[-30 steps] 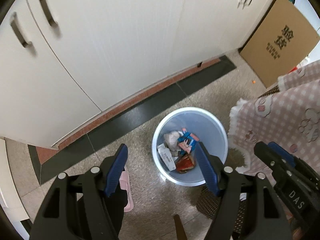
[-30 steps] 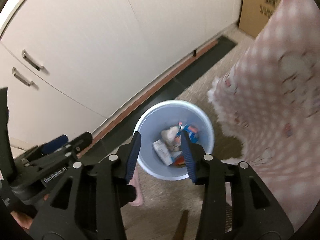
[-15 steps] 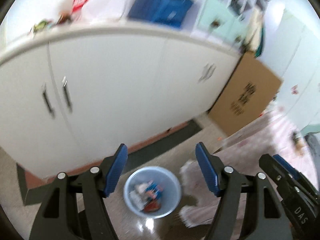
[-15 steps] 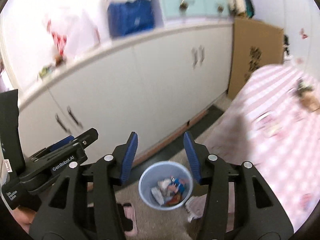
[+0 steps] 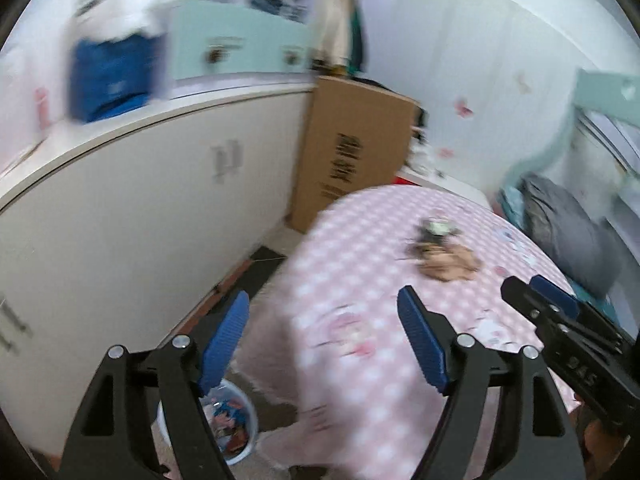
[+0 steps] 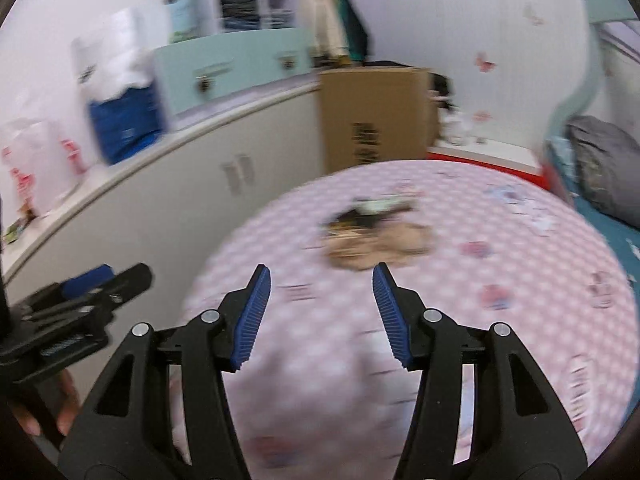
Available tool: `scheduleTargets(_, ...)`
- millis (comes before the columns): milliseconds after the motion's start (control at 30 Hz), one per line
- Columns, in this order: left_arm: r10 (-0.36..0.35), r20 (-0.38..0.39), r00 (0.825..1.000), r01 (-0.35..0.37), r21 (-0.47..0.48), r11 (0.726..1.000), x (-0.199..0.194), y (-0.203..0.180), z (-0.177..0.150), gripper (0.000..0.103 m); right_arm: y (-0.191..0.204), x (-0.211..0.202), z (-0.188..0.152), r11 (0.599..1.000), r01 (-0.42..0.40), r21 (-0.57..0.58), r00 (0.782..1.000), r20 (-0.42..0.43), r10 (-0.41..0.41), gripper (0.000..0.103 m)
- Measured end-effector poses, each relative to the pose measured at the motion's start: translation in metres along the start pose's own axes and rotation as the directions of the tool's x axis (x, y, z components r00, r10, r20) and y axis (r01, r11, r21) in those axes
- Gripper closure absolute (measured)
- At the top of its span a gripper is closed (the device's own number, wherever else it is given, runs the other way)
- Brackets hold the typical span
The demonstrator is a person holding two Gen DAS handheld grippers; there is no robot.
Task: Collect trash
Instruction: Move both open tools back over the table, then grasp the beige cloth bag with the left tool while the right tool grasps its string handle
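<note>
A blurred heap of tan and dark trash (image 5: 442, 250) (image 6: 372, 236) lies on a pink checked cloth (image 5: 360, 340) (image 6: 480, 340) over a table or bed. Down at the left, a pale blue bin (image 5: 244, 452) on the floor holds several wrappers. My left gripper (image 5: 324, 336) hangs above the cloth's edge, its jaws opening with nothing between them. My right gripper (image 6: 322, 312) points at the cloth short of the trash, its jaws also opening and empty. Each gripper shows at the edge of the other's view.
White cabinets (image 5: 140, 220) run along the left, with a blue bag (image 5: 108, 76) and a mint drawer box (image 6: 232, 68) on top. A tall cardboard box (image 5: 352, 152) stands in the corner. A grey bundle (image 6: 604, 168) lies at the far right.
Both grippers rose from over the bin and swung right toward the pink cloth. The bin slid to the lower left of the left view. Both pairs of jaws stand wider.
</note>
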State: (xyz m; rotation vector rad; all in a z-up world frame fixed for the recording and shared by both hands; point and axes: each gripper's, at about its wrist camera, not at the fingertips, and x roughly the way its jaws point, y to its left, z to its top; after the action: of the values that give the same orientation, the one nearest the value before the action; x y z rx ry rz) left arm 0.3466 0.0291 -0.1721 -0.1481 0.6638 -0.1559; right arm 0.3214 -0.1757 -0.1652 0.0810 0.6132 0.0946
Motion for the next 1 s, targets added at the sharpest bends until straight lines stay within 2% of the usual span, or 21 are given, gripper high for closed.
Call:
scheduleTargets(100, -0.073, -0.03, 0.997, 0.074, 0.031, 0.997, 0.028, -0.035, 0.01, 0.028, -0.044, 0.01, 0.004, 0.997, 0.063, 0.038, 0.998, -0.021, -0.062, 0.05)
scheduleTargets(167, -0.098, -0.052, 0.994, 0.099, 0.027, 0.995, 0.047, -0.05, 0.015, 0.028, -0.063, 0.02, 0.006, 0.995, 0.083, 0.06, 0.996, -0.042, -0.08, 0.05)
scheduleTargets(300, -0.085, -0.094, 0.992, 0.087, 0.021, 0.996, 0.085, -0.07, 0.019, 0.028, -0.104, 0.048, 0.012, 0.986, 0.097, 0.134, 0.991, -0.107, -0.083, 0.054)
scheduleTargets(400, -0.077, -0.113, 0.991, 0.079, 0.017, 0.997, 0.105, -0.076, 0.021, 0.028, -0.117, 0.071, 0.017, 0.981, 0.073, 0.179, 0.987, -0.152, -0.045, 0.061)
scheduleTargets(600, -0.084, -0.139, 0.987, 0.087, 0.018, 0.996, 0.131, -0.078, 0.023, 0.028, -0.115, 0.114, 0.028, 0.985, 0.047, 0.168, 0.979, -0.206, -0.012, 0.065)
scheduleTargets(667, -0.09, -0.15, 0.985, 0.094, 0.02, 0.995, 0.137, -0.079, 0.022, 0.035, -0.111, 0.123, 0.029, 0.987, 0.097, 0.127, 0.971, -0.228, -0.066, 0.068)
scheduleTargets(700, -0.098, -0.167, 0.981, 0.102, 0.018, 0.995, 0.141, -0.079, 0.021, 0.043, -0.112, 0.127, 0.028, 0.986, 0.112, 0.121, 0.968, -0.236, -0.082, 0.069)
scheduleTargets(867, -0.118, -0.206, 0.971, 0.122, 0.008, 0.992, 0.158, -0.08, 0.02, 0.055, -0.108, 0.133, 0.03, 0.99, 0.127, 0.063, 0.962, -0.251, -0.108, 0.076)
scheduleTargets(900, -0.125, -0.212, 0.969, 0.129, 0.002, 0.992, 0.161, -0.08, 0.02, 0.061, -0.105, 0.133, 0.03, 0.991, 0.13, 0.041, 0.96, -0.254, -0.115, 0.077)
scheduleTargets(933, -0.135, -0.22, 0.966, 0.137, -0.003, 0.991, 0.163, -0.08, 0.018, 0.076, -0.104, 0.134, 0.031, 0.991, 0.13, 0.029, 0.959, -0.256, -0.119, 0.082)
scheduleTargets(1000, -0.164, -0.245, 0.955, 0.164, -0.021, 0.986, 0.167, -0.08, 0.018, 0.09, -0.104, 0.134, 0.031, 0.993, 0.114, 0.025, 0.96, -0.26, -0.103, 0.091)
